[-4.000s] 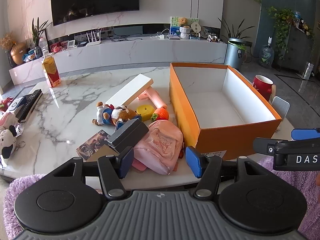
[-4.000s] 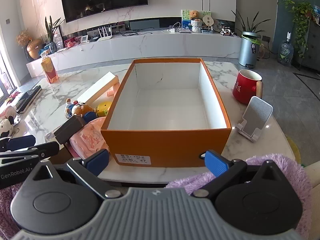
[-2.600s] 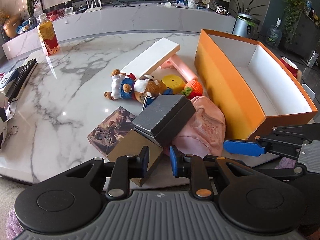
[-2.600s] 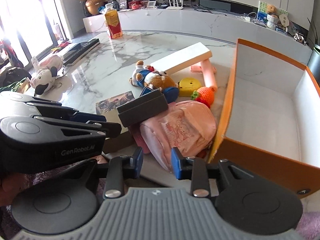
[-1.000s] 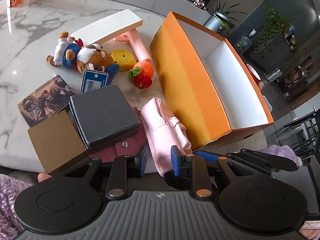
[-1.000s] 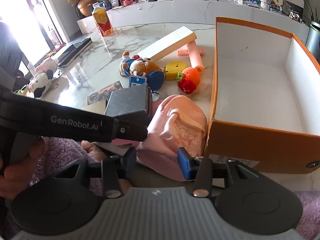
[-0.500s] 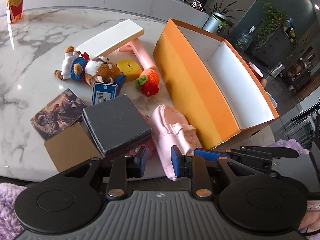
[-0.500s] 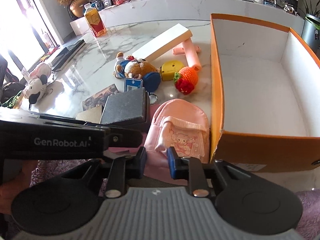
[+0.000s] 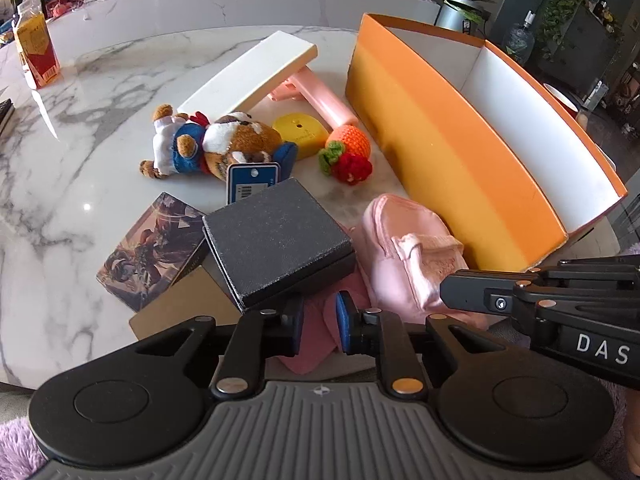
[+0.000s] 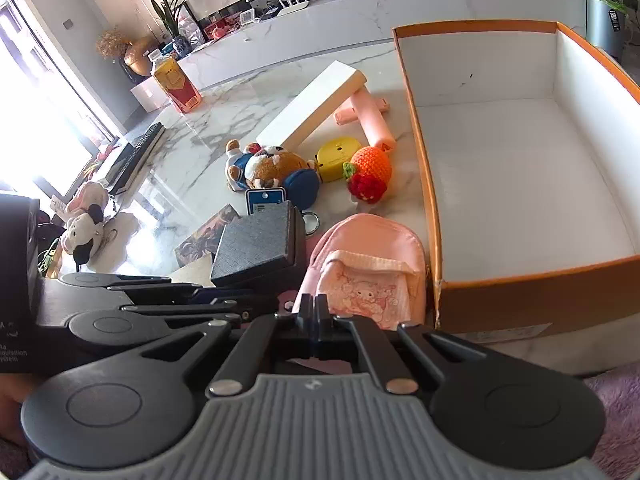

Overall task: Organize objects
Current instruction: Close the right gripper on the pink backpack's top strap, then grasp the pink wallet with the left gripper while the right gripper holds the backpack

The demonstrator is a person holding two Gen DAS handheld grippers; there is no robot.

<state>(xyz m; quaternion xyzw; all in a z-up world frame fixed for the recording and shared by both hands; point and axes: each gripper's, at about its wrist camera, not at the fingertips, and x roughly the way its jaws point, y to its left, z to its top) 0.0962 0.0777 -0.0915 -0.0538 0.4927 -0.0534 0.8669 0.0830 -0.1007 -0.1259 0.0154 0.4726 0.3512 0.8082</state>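
Note:
A pink backpack lies on the marble table beside the near end of the open, empty orange box. My right gripper is shut on the backpack's near edge and reaches in from the right in the left wrist view. To the left, a black box rests tilted on a dark pink pouch. My left gripper is closing. The pouch's edge lies between its blue pads, and a gap still shows.
Behind lie a plush bear with a blue tag, a yellow case, a crocheted orange fruit, a pink tube and a long white box. A picture card and brown cardboard lie left of the black box.
The right jaws went from wide apart to shut on the backpack's near edge. The left jaws drew closer together over the pouch, and the left view rolled a little.

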